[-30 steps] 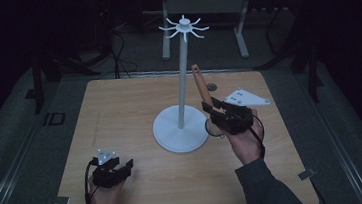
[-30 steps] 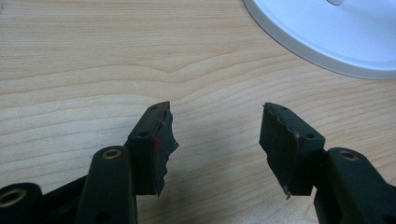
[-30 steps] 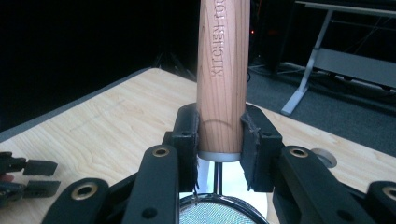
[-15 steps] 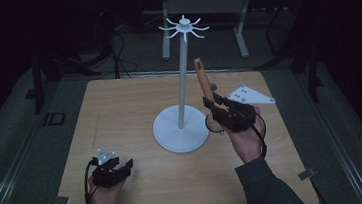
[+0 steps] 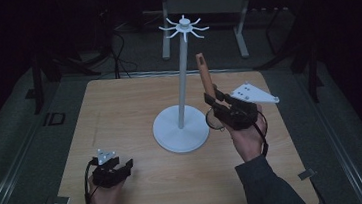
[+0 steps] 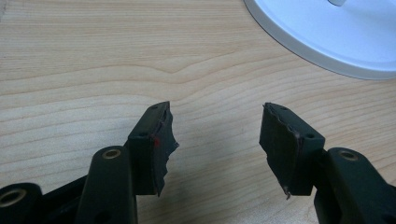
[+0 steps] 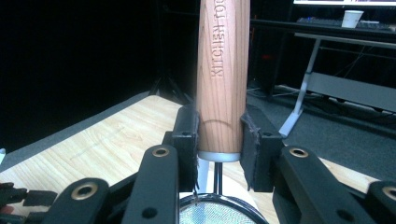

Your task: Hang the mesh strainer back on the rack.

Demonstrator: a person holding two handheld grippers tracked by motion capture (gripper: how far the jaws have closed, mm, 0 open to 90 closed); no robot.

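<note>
A white stand (image 5: 182,82) with a round base (image 5: 180,129) and a ring of hooks (image 5: 184,27) on top rises from the middle of the wooden table (image 5: 129,112). Just right of its pole, my right gripper (image 5: 219,103) is shut on a small strainer. The strainer's wooden handle (image 5: 204,74) points up and its mesh ring (image 5: 215,120) hangs below the jaws. In the right gripper view both pads press the handle (image 7: 223,70) near its metal collar, above the mesh ring (image 7: 215,210). My left gripper (image 5: 124,165) rests open at the table's front left, nothing between its jaws (image 6: 217,140).
The stand's base (image 6: 327,37) lies ahead and to the right of the left gripper. Beyond the table's far edge are a metal frame (image 5: 200,9), cables on the floor and dark stands. A paper cup (image 7: 351,17) sits on a desk far behind.
The right gripper has lifted the strainer slightly, so the handle's tip now stands a little higher and further right beside the pole. The left gripper has stayed put.
</note>
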